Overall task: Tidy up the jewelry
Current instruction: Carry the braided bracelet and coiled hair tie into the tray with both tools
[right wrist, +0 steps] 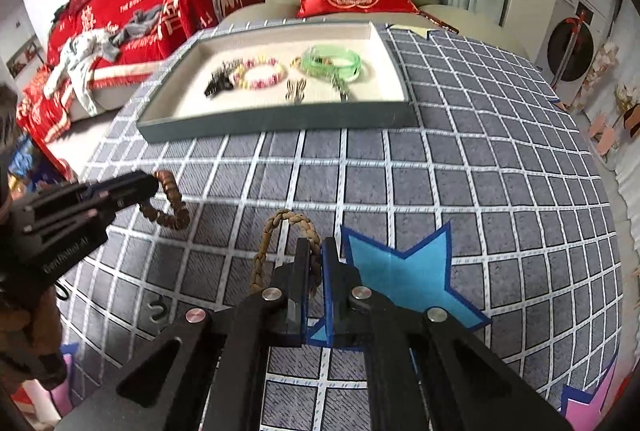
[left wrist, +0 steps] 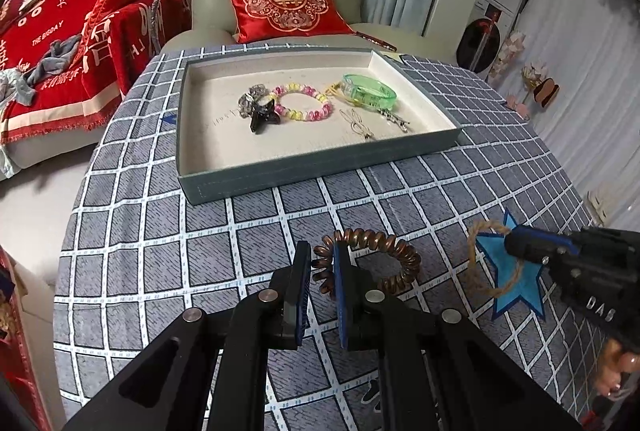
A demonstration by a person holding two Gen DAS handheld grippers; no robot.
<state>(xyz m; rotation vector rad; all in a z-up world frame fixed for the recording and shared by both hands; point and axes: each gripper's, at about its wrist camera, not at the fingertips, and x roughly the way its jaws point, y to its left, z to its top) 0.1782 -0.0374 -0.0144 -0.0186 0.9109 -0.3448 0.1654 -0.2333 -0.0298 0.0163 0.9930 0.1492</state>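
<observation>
A grey tray (left wrist: 280,173) with a cream lining stands at the far side of the table and also shows in the right wrist view (right wrist: 280,123). In it lie a black hair clip (left wrist: 260,113), a pink and yellow bead bracelet (left wrist: 304,101), a green bangle (left wrist: 370,91) and metal pins (left wrist: 360,123). My left gripper (left wrist: 322,267) is shut on a brown spiral hair tie (left wrist: 384,251), seen too in the right wrist view (right wrist: 170,203). My right gripper (right wrist: 316,259) is shut on a braided rope bracelet (right wrist: 280,227), which shows in the left wrist view (left wrist: 480,263) over a blue star (left wrist: 516,283).
A checked grey cloth (left wrist: 200,251) covers the round table. A blue star sticker (right wrist: 404,271) lies by my right gripper and a pink one (right wrist: 592,403) at the near right edge. A green armchair with a red cushion (left wrist: 284,5) stands behind the table.
</observation>
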